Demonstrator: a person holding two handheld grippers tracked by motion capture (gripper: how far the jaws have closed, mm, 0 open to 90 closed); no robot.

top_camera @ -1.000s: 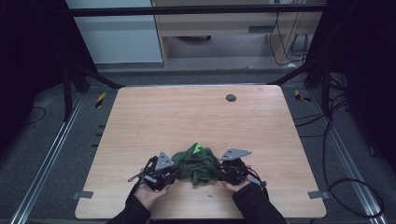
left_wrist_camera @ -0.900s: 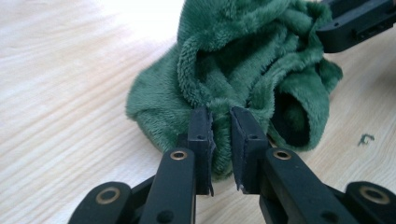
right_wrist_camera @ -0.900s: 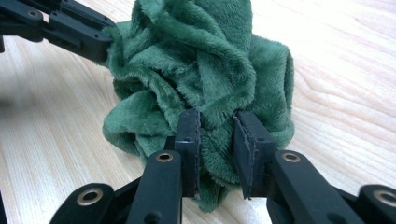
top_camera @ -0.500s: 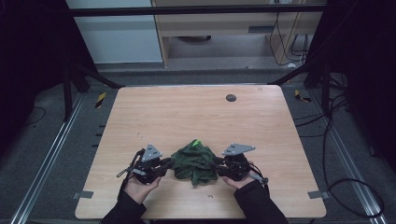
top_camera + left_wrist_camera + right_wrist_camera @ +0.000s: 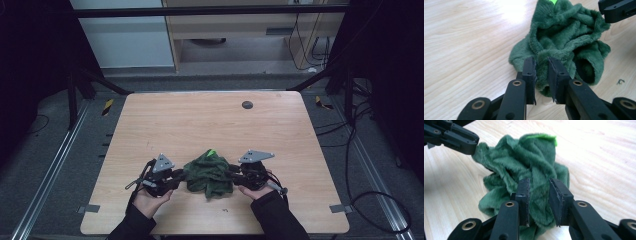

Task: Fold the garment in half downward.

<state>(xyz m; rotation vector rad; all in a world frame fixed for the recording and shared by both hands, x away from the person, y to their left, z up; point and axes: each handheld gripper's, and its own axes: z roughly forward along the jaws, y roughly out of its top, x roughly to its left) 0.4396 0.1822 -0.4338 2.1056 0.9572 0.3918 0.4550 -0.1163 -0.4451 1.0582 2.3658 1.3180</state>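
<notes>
Where fingers pinch: green cloth [image 5: 209,173], crumpled.

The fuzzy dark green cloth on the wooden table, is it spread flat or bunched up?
Bunched up: the fuzzy dark green cloth sits in a crumpled heap of folds between both grippers, not flat.

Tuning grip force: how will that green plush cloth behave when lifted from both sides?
The green plush cloth lies crumpled in soft folds, so it will likely sag between the grippers. Its deep pile probably compresses and may slip. It looks light and unlikely to roll.
</notes>
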